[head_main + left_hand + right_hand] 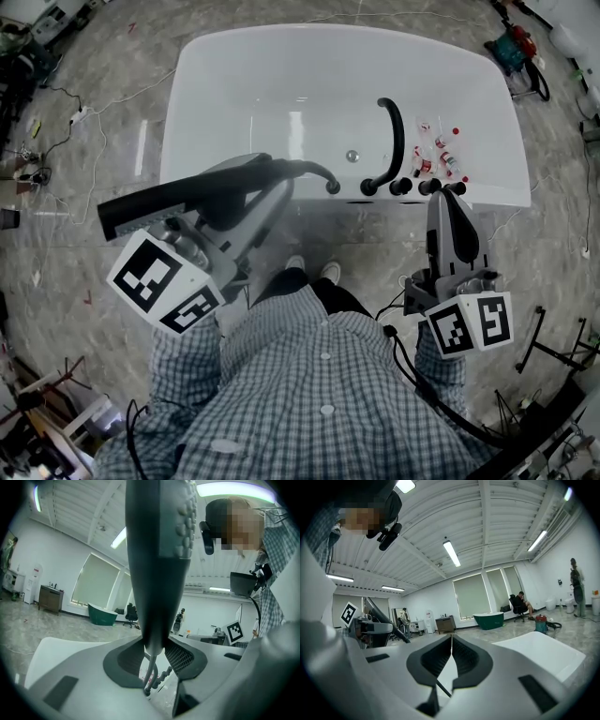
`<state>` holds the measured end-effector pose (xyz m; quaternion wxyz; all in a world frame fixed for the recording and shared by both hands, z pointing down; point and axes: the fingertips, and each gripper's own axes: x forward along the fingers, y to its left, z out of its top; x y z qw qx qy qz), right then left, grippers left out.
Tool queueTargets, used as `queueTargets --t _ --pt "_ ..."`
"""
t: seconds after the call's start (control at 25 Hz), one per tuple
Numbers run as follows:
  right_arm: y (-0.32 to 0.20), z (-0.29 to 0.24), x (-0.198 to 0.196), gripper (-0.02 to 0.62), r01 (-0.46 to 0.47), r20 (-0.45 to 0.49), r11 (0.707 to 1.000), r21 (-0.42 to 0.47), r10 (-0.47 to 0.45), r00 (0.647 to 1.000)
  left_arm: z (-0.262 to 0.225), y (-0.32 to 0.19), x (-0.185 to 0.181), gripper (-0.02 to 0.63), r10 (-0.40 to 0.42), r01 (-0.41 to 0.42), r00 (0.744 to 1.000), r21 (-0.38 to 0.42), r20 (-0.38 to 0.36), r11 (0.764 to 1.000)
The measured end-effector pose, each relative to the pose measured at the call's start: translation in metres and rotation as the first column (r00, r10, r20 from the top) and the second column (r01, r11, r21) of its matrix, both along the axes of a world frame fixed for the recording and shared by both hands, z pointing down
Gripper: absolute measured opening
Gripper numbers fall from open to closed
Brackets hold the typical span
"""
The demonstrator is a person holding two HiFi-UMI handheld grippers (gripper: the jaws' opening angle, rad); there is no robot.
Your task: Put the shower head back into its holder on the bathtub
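Note:
My left gripper is shut on the black shower head, which lies long and slanted in front of the white bathtub. In the left gripper view the shower head stands between the jaws of the left gripper, with its hose trailing below. The hose curves to a black fitting on the near rim. Beside it stand a curved black spout and several black knobs. My right gripper is shut and empty, its tip just short of the rim; the right gripper shows its jaws pressed together.
Small red-and-white bottles lie inside the tub's right corner, near the drain. Cables run over the stone floor at left. A green and red machine sits at the far right. My shoes stand against the tub.

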<state>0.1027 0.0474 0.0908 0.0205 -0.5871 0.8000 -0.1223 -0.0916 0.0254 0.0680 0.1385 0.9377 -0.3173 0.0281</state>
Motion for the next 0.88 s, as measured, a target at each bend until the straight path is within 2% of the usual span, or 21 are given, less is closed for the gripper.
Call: queueTargets --t 0.88 --pt "-0.006 0.046 0.002 0.018 0.003 -0.007 0.995 -0.096 -0.004 1.0 0.051 -0.004 0.014 0.14 0.02 -0.017 0.999 -0.098 0.03 0.995"
